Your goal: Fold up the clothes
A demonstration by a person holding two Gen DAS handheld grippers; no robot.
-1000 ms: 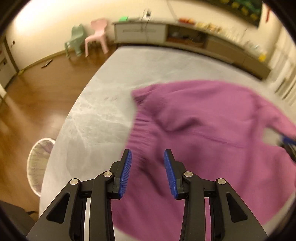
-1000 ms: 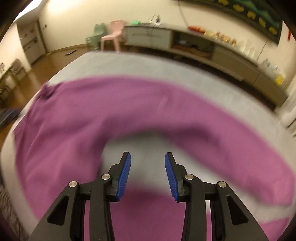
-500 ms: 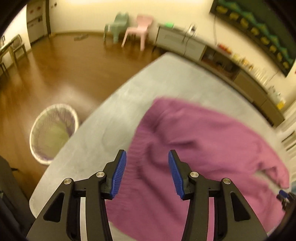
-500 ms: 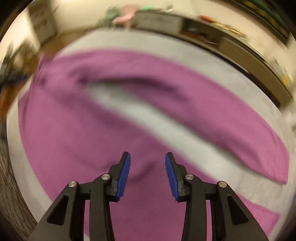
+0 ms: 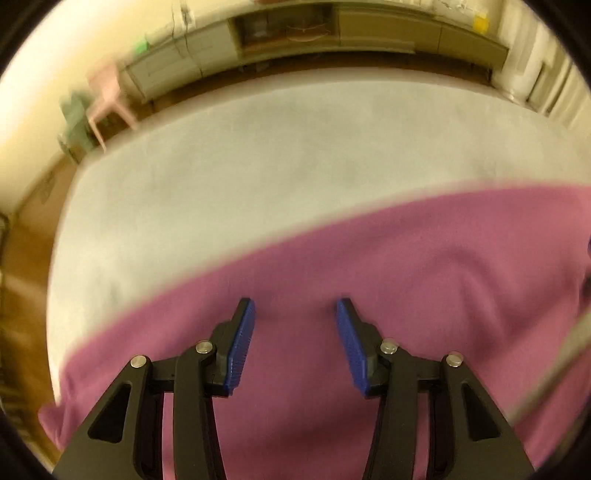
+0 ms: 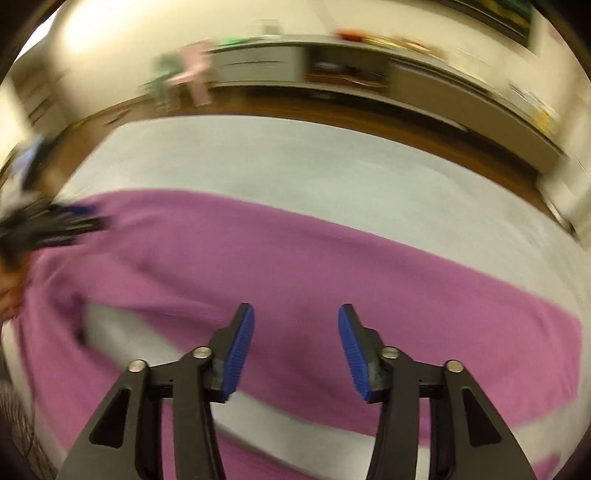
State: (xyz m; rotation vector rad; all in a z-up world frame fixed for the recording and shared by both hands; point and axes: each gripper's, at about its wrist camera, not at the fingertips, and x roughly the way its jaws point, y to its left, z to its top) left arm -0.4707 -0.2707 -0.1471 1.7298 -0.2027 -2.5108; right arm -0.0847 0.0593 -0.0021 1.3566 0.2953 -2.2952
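Note:
A purple sweater lies spread on the grey table. My left gripper hovers open over the sweater's body, nothing between its blue pads. In the right wrist view the sweater stretches across the table, one long sleeve running to the right. My right gripper is open above the sleeve where it meets the body, holding nothing. The left gripper shows blurred at the far left edge of that view, over the sweater's corner.
A long low cabinet runs along the far wall behind the table. Small pink and green chairs stand on the wooden floor at the left. The table's far half shows bare grey cloth.
Both views have swung toward the far wall. The left gripper moved from the sweater's left edge to over its body. The right gripper now sits over the sleeve; both stay open.

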